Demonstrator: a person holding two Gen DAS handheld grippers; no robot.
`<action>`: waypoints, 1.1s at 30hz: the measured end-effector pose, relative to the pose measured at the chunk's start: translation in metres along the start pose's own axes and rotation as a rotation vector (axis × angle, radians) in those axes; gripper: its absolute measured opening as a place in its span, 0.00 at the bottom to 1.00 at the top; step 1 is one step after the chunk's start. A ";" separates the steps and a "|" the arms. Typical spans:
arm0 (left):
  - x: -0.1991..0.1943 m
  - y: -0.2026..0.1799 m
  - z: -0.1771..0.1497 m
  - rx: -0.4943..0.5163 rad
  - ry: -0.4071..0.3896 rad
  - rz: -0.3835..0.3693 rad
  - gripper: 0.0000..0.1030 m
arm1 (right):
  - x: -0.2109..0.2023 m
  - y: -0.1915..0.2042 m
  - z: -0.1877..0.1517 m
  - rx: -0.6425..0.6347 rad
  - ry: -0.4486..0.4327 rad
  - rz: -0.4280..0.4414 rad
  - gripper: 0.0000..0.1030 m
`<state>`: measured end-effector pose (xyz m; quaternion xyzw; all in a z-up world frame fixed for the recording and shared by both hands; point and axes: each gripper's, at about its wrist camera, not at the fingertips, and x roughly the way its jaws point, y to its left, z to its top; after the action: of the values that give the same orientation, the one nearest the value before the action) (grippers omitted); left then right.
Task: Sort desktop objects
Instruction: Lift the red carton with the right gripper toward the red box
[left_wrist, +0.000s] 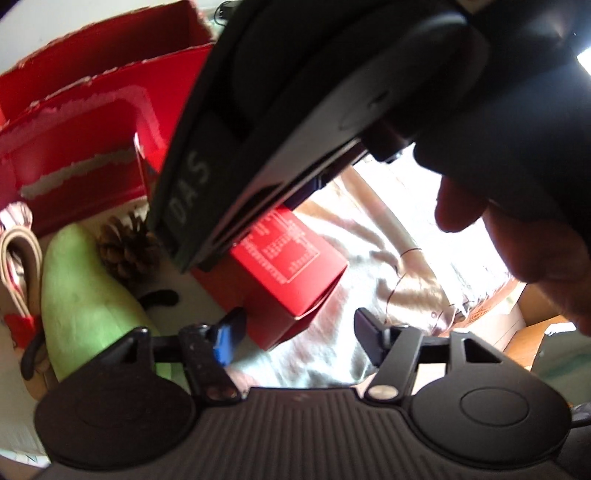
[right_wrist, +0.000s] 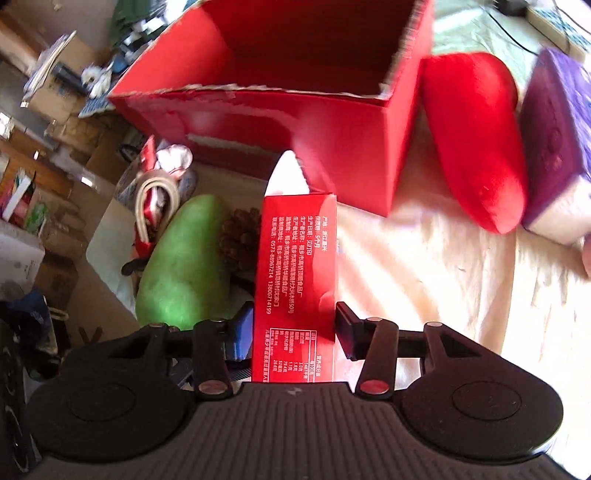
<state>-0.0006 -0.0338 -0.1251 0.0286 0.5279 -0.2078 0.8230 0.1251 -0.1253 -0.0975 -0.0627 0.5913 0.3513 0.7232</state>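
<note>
My right gripper (right_wrist: 293, 326) is shut on a small red carton (right_wrist: 295, 266) with white print, held above the cloth-covered table in front of a large open red box (right_wrist: 280, 107). In the left wrist view that carton (left_wrist: 284, 266) sits under the right gripper's black body (left_wrist: 295, 110), which fills the upper frame. My left gripper (left_wrist: 295, 330) is open and empty, just in front of the carton. A green mango-shaped toy (right_wrist: 184, 266) and a pine cone (right_wrist: 240, 236) lie left of the carton; both show in the left wrist view, the toy (left_wrist: 81, 291) and the cone (left_wrist: 129, 247).
A red plush (right_wrist: 476, 140) and a purple box (right_wrist: 557, 140) lie right of the big red box. A cream strap with a red clip (right_wrist: 155, 206) lies at the table's left edge. Cardboard boxes and clutter (right_wrist: 44, 122) stand beyond it on the floor.
</note>
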 end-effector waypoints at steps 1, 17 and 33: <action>0.001 -0.001 0.000 0.008 0.000 0.002 0.56 | -0.002 -0.003 -0.002 0.007 -0.004 -0.003 0.46; -0.032 -0.059 0.020 0.344 -0.153 0.013 0.40 | -0.076 -0.050 -0.039 0.193 -0.201 -0.050 0.44; -0.111 0.039 0.100 0.287 -0.375 0.160 0.40 | -0.133 0.002 0.064 0.185 -0.576 0.006 0.44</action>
<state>0.0598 0.0094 0.0101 0.1476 0.3271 -0.2164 0.9079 0.1681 -0.1489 0.0411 0.1071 0.3916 0.3013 0.8628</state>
